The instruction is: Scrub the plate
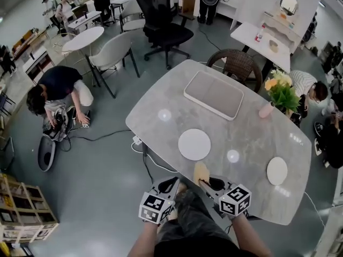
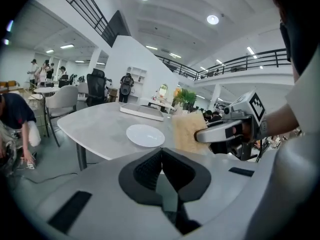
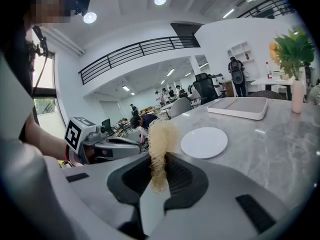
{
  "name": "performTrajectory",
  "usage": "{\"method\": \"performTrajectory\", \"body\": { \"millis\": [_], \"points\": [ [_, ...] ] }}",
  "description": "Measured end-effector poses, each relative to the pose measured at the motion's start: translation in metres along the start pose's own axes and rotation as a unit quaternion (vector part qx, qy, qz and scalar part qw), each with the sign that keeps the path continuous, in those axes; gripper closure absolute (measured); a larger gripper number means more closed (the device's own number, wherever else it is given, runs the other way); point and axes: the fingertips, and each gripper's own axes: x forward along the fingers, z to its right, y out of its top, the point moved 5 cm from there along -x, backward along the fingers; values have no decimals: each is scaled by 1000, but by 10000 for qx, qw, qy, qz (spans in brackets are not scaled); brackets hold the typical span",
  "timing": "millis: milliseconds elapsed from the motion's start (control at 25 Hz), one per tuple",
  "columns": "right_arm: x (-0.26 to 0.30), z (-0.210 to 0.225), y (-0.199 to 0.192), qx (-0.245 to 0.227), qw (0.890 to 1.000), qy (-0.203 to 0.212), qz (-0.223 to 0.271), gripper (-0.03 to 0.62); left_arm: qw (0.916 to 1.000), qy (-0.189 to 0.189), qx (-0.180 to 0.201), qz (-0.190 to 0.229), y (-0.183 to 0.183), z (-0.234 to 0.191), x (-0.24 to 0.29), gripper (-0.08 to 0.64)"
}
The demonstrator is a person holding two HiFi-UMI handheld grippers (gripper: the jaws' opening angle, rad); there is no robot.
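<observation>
- The plate [image 1: 194, 144], white and round, lies flat near the middle of the table [image 1: 252, 138], a little toward the table's near edge
- We see the right gripper [image 3: 159, 173] clamped on a tan, fibrous scrubbing pad [image 3: 161, 139], which stands up out of its jaws
- We place that pad at the table's near edge, just short of the plate and not touching it
- The left gripper [image 2: 161, 156] has its jaws pressed together with nothing between them; it hangs just off the table's near edge, beside the right gripper
- A pale rectangular tray [image 1: 214, 94] rests on the table's far side
- A smaller white plate [image 1: 277, 170] lies toward the table's right end
- A pink vase [image 1: 266, 110] of flowers stands at the table's far right edge, and we make out green leaves above it
</observation>
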Motion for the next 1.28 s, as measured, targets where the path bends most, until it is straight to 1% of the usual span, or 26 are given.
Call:
{"method": "performTrajectory", "body": {
  "millis": [120,200,280,360,400,440,480,560,680,760,800,840,880,920,1040,1080,1120,1160,1280],
  "points": [
    [13,15,13,-54,10000,30,-6,531,9999,-33,10,-94,12,-16,7,546],
    [20,25,24,-175,9998,-9,-7,531,9997,-23,-85,-224,19,-29,16,546],
    [29,36,32,-479,9988,-91,-98,531,9987,-6,-384,-342,23,-44,30,546],
    [38,49,36,-959,9944,-248,-359,531,9958,-6,-823,-410,28,-59,45,546],
    [41,55,38,-1242,9902,-344,-537,531,9942,-4,-978,-446,31,-64,51,546],
    [44,59,39,-1541,9844,-440,-724,531,9933,-5,-1046,-494,33,-69,57,546],
    [47,63,41,-1854,9770,-531,-910,531,9929,-10,-1052,-556,36,-73,61,545],
    [50,71,43,-2495,9576,-679,-1267,531,9923,-51,-1025,-699,40,-76,69,539],
    [54,83,42,-3363,9230,-808,-1684,531,9902,-110,-1039,-929,41,-77,84,491],
    [60,89,40,-3890,8983,-761,-1896,531,9885,-132,-1077,-1057,42,-81,94,473],
    [65,90,38,-4175,8836,-682,-2009,531,9873,-144,-1126,-1114,42,-83,98,468],
    [69,90,37,-4498,8654,-573,-2130,531,9859,-151,-1194,-1167,43,-85,102,465],
    [74,89,35,-4865,8429,-448,-2255,531,9843,-144,-1273,-1215,44,-87,105,465],
    [78,89,33,-5255,8164,-323,-2375,531,9827,-116,-1349,-1260,44,-90,108,465],
    [89,91,24,-6278,7313,-43,-2664,531,9792,56,-1442,-1423,41,-97,117,465],
    [91,92,22,-6523,7072,9,-2728,531,9781,108,-1434,-1505,40,-98,119,465],
    [93,91,21,-6710,6881,44,-2761,531,9768,144,-1419,-1600,38,-99,121,465],
    [94,89,21,-6833,6754,78,-2773,531,9753,163,-1402,-1698,37,-99,122,465],
    [97,83,20,-7043,6525,182,-2791,531,9707,122,-1363,-1974,34,-101,126,465]
  ]
}}
